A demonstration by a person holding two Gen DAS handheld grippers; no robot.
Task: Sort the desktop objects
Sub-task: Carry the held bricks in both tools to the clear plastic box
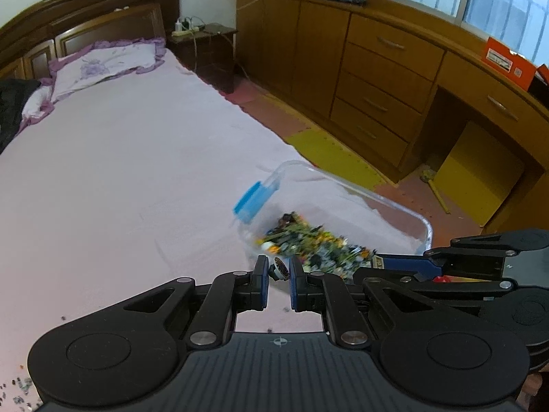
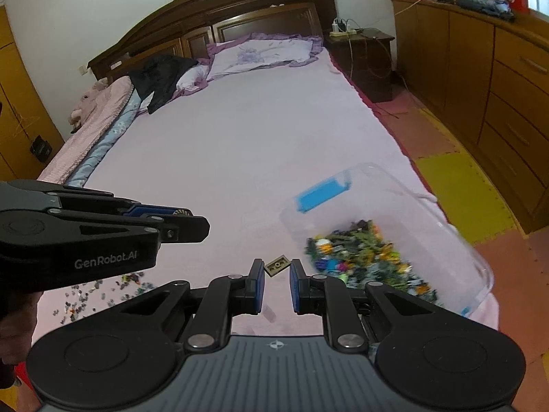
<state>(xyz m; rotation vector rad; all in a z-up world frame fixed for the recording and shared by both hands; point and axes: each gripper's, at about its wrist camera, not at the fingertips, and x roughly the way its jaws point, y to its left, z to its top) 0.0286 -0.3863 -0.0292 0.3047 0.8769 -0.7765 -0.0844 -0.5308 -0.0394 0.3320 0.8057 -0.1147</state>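
A clear plastic bin [image 1: 425, 226] [image 2: 480, 267] with a blue latch [image 1: 252, 202] [image 2: 322, 194] lies on the pink bed and holds a heap of small coloured bricks [image 1: 315, 243] [image 2: 367, 257]. My left gripper [image 1: 278, 269] is shut on a small round toothed piece [image 1: 280, 267], just left of the bin. My right gripper [image 2: 277, 267] is shut on a small tan flat brick [image 2: 277, 264], held above the sheet beside the bin. Each gripper shows in the other's view, the right [image 1: 405, 264] and the left [image 2: 182, 218].
Loose small bricks [image 2: 99, 292] are scattered on the sheet at lower left, also in the left wrist view [image 1: 17, 384]. Pillows [image 2: 260, 55] and dark clothes [image 2: 161, 75] lie at the headboard. Wooden drawers [image 1: 381, 86] and foam floor mats [image 1: 329, 154] are to the right.
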